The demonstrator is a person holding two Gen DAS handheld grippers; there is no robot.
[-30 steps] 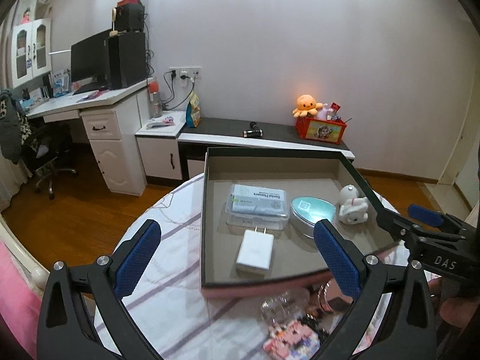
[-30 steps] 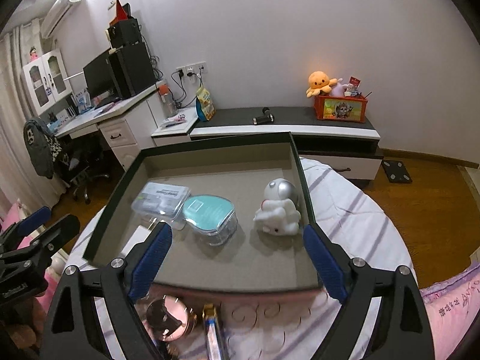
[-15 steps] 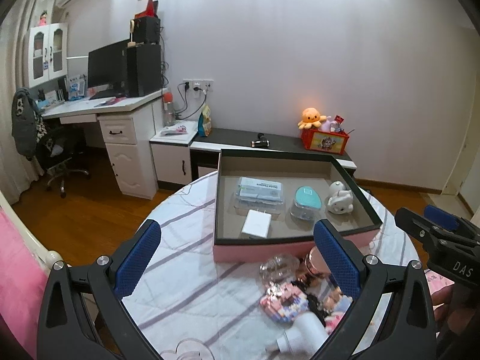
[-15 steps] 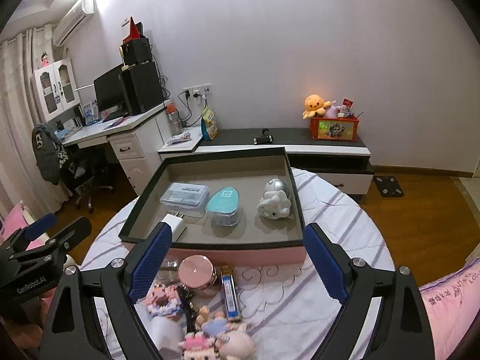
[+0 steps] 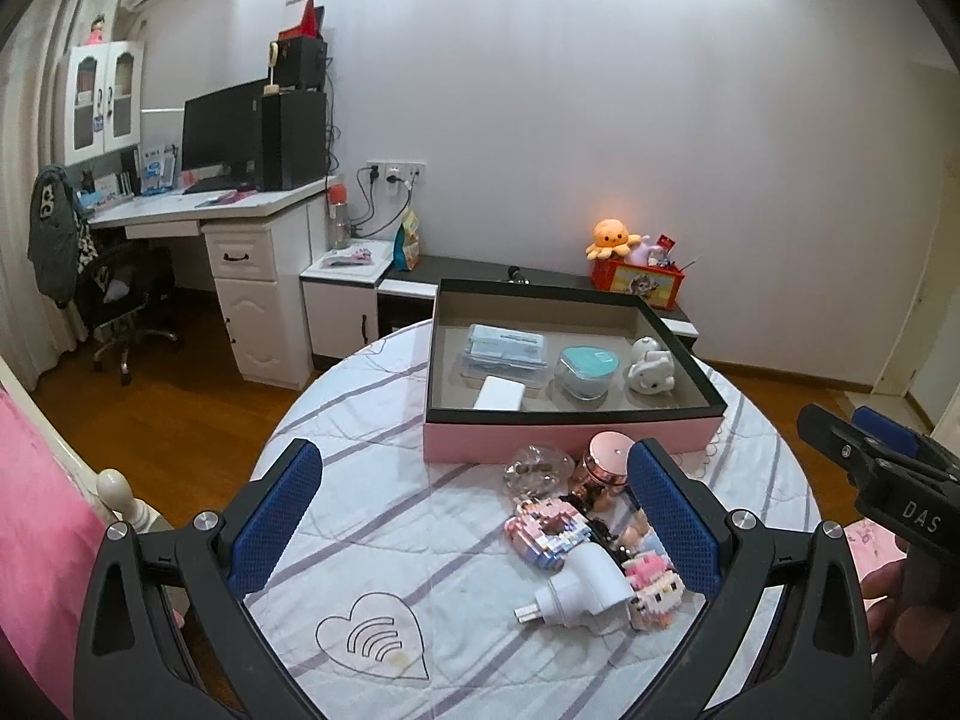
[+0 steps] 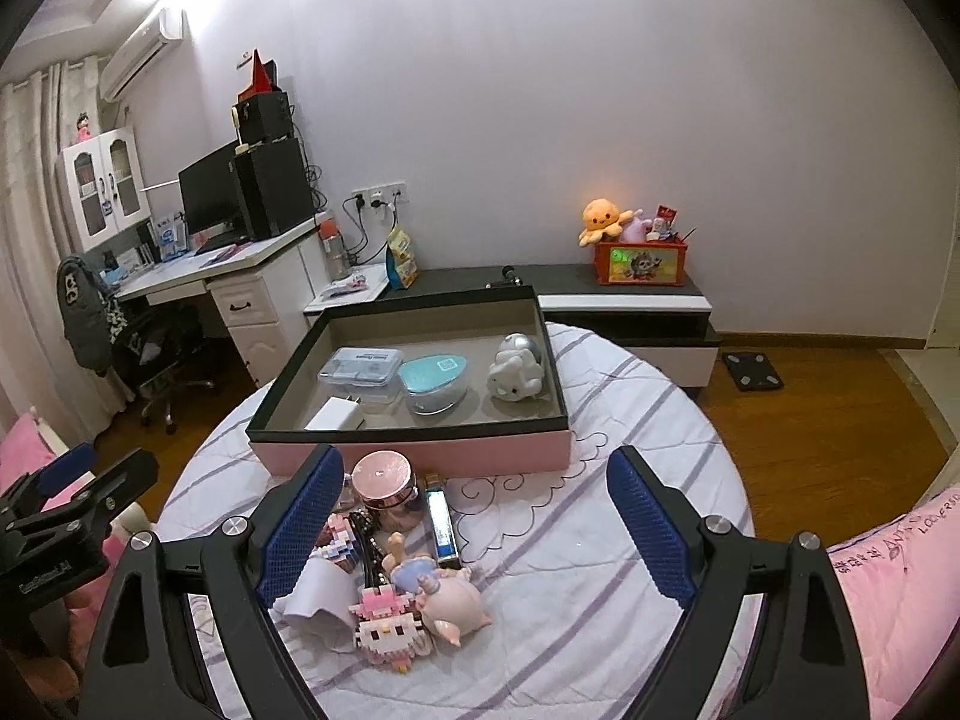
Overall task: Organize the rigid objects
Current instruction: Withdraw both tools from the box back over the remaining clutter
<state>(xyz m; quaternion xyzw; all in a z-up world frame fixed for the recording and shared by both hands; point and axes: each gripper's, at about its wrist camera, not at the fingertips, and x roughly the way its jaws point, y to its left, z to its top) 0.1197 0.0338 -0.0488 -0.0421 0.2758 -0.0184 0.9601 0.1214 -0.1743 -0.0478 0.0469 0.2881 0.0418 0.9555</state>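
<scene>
Both grippers were seen spread wide w/ nothing held: left gripper [image 5: 474, 516] and right gripper [image 6: 474, 522], each hovering over the round table [image 6: 630, 480].

Loose items were piled just in front of the pink tray [image 6: 420, 453]: rose-gold jar [image 6: 384, 489], white plug adapter [image 5: 585, 591], block figure [image 6: 387, 630], pink unicorn figurine [image 6: 447, 600], slim blue case [image 6: 441, 522].

Already in the tray: charger [image 6: 333, 417], clear box [image 6: 363, 369], teal-lidded container [image 6: 432, 384], astronaut figure [image 6: 516, 369].

Handling, as judged: the jar looked smooth and prob. slippery, best taken across its sides below the lid. The block figure could shed bricks; a light squeeze across the body is advised. The adapter seemed light and stiff.

Writing read: "DAS" on the right tool in the left view. The other tool's label was too blurred.
</scene>
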